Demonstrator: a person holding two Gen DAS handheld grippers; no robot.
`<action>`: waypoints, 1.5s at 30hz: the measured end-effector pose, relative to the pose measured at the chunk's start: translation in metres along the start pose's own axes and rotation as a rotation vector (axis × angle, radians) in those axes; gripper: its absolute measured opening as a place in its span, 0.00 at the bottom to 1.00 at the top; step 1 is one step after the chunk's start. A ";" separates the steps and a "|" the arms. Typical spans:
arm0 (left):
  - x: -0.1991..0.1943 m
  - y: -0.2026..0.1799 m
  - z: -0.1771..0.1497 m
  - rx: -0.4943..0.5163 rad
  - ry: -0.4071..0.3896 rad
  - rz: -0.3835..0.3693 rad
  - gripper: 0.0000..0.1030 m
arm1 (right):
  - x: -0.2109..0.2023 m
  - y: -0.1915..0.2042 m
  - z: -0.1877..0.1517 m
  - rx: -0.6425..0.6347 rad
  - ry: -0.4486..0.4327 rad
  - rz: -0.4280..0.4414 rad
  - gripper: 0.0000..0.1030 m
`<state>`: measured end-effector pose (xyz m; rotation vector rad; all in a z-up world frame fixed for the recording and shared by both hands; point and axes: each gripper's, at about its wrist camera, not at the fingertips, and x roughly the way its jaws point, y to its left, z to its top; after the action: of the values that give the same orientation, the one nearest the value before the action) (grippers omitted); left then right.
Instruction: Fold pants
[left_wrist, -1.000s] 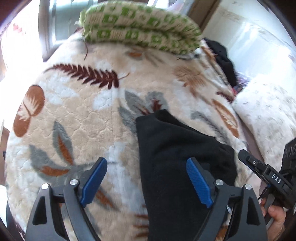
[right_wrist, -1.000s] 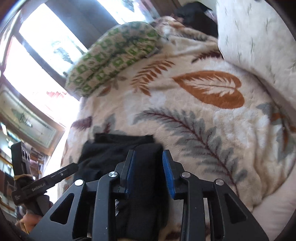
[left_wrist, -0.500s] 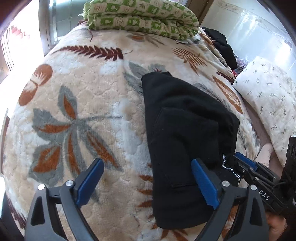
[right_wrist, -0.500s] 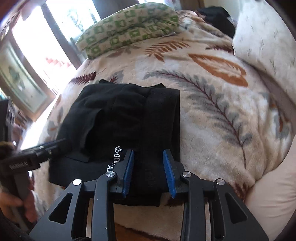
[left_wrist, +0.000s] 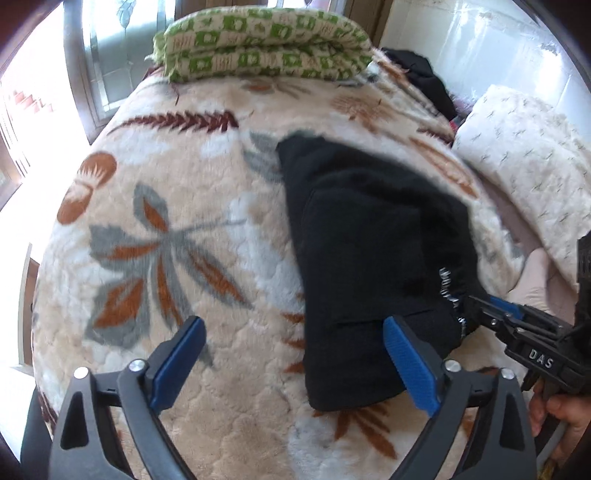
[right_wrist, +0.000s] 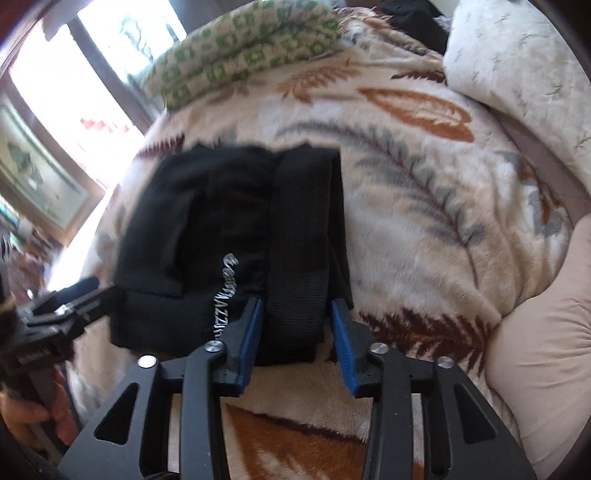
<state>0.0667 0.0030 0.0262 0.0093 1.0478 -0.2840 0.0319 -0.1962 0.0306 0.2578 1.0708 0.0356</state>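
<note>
The white lettering (right_wrist: 223, 295) on the folded black pants (left_wrist: 369, 258) is too blurred to read; they lie on the leaf-print bed blanket (left_wrist: 184, 258). Since the earlier frame, the left claw (left_wrist: 295, 365) has widened, gaping and empty; the right claw (right_wrist: 295, 332) has been loosening, its pads flanking the pants' near fold without pressing it.

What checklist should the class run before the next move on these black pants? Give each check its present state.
1. Pants lie folded on the blanket: ok.
2. Left gripper let go: ok. Its jaws have just been opening and stand wide, and the right-hand one rests over the pants' near edge without pinching.
3. Right gripper let go: ok. Its jaws have just been opening, and the waistband fold sits between the fingers with a gap on the right side.
4. Fold edges aligned: cannot tell, the picture is blurred.
5. Pants clear of the green quilt and pillow: ok.
</note>
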 end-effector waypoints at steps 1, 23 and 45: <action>0.003 0.000 -0.003 0.005 0.000 0.011 0.99 | 0.001 -0.001 -0.002 -0.005 -0.015 -0.009 0.50; -0.020 -0.007 0.027 0.024 -0.018 0.000 0.98 | -0.004 -0.025 0.018 0.115 -0.019 0.161 0.73; 0.057 -0.003 0.059 -0.120 0.106 -0.160 0.92 | 0.042 -0.057 0.032 0.302 0.015 0.491 0.30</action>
<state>0.1429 -0.0215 0.0077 -0.1701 1.1718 -0.3682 0.0744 -0.2514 -0.0047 0.7910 1.0043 0.3179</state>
